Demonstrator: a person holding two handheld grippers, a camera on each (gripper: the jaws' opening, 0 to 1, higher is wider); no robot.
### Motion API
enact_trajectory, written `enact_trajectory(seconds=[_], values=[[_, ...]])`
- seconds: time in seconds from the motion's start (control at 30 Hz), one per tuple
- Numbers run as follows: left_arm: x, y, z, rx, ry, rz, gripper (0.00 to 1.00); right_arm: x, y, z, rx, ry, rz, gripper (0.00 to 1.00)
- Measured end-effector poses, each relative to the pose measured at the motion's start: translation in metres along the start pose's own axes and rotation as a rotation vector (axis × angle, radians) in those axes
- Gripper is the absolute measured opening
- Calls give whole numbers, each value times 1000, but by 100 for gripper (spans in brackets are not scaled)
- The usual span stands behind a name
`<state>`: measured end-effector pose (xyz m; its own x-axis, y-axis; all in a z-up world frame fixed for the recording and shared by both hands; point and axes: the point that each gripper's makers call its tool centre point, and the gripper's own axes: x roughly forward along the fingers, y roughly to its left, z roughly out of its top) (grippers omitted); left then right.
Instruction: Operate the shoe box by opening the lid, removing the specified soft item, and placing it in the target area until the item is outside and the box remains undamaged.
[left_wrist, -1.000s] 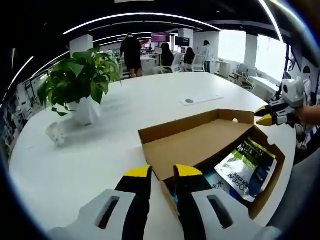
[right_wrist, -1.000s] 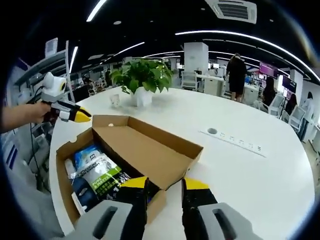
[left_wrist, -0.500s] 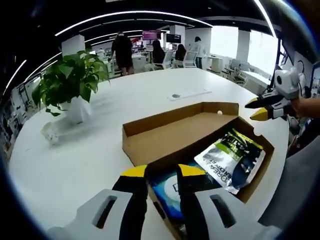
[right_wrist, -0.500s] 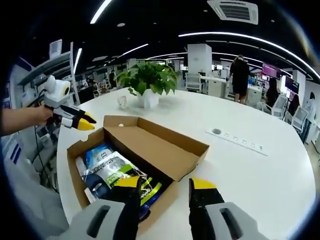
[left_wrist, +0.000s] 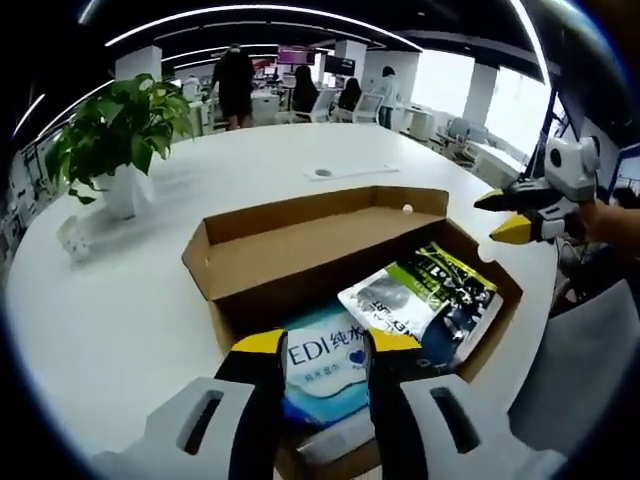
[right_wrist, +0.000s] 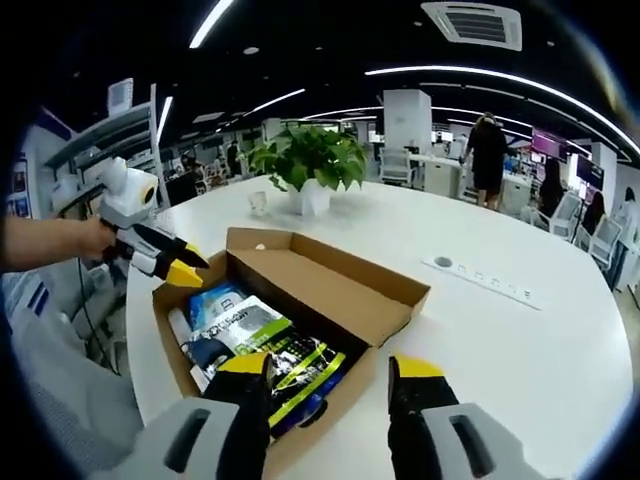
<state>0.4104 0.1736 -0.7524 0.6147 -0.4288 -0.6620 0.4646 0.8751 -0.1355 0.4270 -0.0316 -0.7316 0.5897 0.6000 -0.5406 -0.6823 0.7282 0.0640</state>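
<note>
The shoe box (left_wrist: 340, 290) stands on the white surface (left_wrist: 120, 300) with its lid (left_wrist: 300, 235) already folded back and lying flat behind it, so the inside is free to reach from above. Inside lie soft packs, one upon another: a light blue pack (left_wrist: 325, 365) at the near end in the left gripper view, and a green and white pouch (left_wrist: 425, 295) resting partly over it. Which of these is the one to take out I cannot tell from the task sentence. The left gripper (left_wrist: 322, 345) hangs over the near end of the box with its jaws spread and nothing between them, directly above the blue pack, which suggests it is lined up for a grasp there. The right gripper (right_wrist: 330, 368) is at the opposite end of the box, its jaws also spread and holding nothing, over the edge near the green pouch. A potted plant (left_wrist: 115, 130) stands well apart on the surface, leaving bare space around the box for putting the item down.
</note>
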Motion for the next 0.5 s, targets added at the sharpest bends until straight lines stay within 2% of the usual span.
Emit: enact_trajectory(seconds=[0.3, 0.5], values=[[9, -19, -18, -74, 49, -63, 35, -4, 10, -9, 1, 2, 21, 51], [14, -28, -23, -112, 64, -92, 36, -6, 22, -10, 0, -10, 41, 54]])
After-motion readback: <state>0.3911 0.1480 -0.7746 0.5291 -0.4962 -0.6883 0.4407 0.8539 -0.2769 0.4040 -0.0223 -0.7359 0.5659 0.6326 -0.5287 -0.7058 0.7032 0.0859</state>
